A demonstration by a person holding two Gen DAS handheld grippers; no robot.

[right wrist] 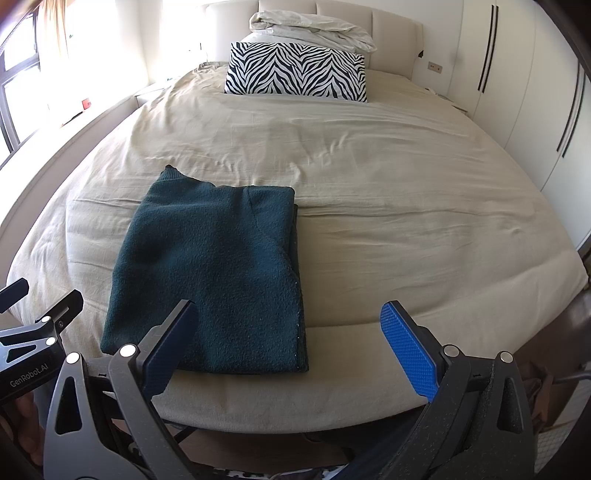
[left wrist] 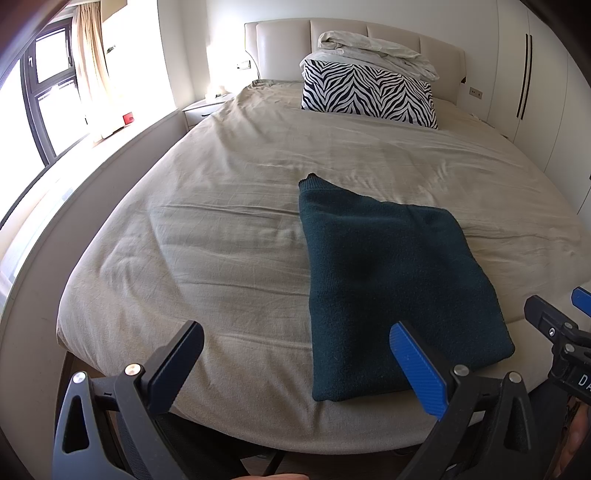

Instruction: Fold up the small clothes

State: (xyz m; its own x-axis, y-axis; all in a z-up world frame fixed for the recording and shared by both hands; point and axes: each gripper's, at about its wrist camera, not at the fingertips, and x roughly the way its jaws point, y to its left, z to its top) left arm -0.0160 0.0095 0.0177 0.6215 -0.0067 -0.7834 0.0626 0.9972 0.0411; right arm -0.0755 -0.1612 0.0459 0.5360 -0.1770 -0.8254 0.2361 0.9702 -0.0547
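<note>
The dark green sweater [right wrist: 214,273] lies folded into a tidy rectangle on the bed [right wrist: 406,206], close to the near edge and a little left of the middle in the right wrist view. Its near hem sits just short of the bed's foot edge, its right side runs straight, and one corner pokes up at the far left. Plenty of bare beige sheet spreads to the right of it and beyond it, all the way up to the zebra pillow [right wrist: 295,70] at the far end, with a crumpled pale duvet [right wrist: 310,27] heaped behind that against the headboard. To the left, a strip of open sheet runs to the bed's rounded side rail; to the right, white wardrobe doors [right wrist: 517,92] stand close along the bed.

Now the tongs. The left tongs [left wrist: 299,363] hover over the near edge, spread wide, gripping nothing; the blue pad overlaps the sweater's near left corner in view, though contact is not clear. The right tongs [right wrist: 295,347] also gape wide and empty, one finger in front of the sweater's near hem, the other over bare sheet to the right.
</note>
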